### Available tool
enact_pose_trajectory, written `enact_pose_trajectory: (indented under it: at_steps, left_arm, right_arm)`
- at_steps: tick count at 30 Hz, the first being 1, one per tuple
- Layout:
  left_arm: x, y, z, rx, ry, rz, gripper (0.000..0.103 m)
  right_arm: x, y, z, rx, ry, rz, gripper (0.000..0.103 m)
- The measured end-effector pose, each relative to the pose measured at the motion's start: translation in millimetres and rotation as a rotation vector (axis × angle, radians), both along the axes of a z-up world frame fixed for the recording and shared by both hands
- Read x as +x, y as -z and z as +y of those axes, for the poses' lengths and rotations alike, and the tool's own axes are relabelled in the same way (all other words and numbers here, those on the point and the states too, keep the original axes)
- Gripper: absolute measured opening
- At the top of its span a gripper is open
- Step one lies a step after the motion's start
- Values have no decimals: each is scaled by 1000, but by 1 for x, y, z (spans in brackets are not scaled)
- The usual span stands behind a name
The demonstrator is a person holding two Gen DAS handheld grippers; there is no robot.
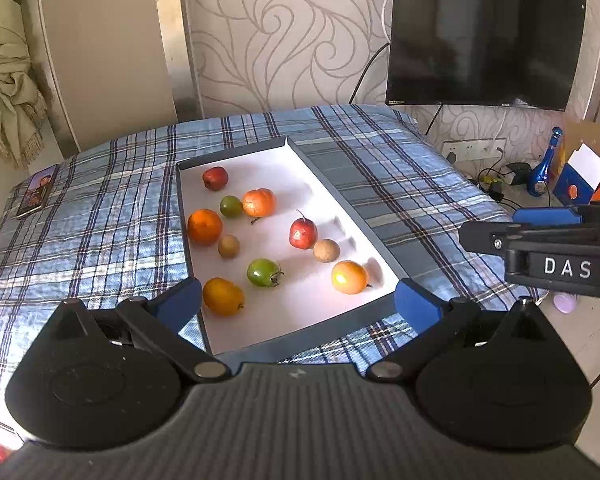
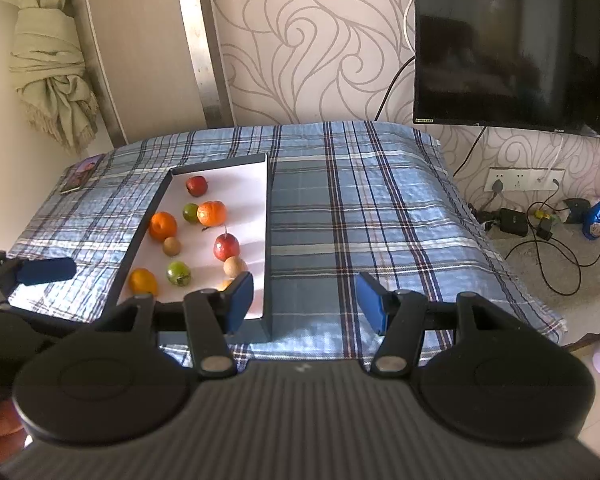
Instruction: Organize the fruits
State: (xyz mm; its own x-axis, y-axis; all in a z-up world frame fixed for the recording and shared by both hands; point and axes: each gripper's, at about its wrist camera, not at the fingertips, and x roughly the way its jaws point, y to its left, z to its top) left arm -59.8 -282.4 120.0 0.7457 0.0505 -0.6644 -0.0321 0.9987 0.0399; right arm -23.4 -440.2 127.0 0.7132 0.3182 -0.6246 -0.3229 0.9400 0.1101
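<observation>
Here | plaid cloth (image 2: 360, 216) on table | tray (image 1: 342, 196) | wall TV (image 1: 484, 32)

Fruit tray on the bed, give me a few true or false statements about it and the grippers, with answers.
1. All the fruit lies inside the tray. True.
2. The left gripper grips an orange. False: it is open and empty.
3. Two red apples are in the tray, one at the far end, one nearer. True.
4. The right gripper is shut. False: its jaws stand apart.
5. A phone lies in the tray. False: it lies on the plaid cover.
</observation>
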Motion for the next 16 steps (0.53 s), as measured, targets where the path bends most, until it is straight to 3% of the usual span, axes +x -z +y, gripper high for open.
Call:
enact_pose_trajectory:
  at_steps: [16]
  left_arm:
    - [1,2,3,-9,0,-5,102]
  right_arm:
    - [1,4,-1,3,12,14,59]
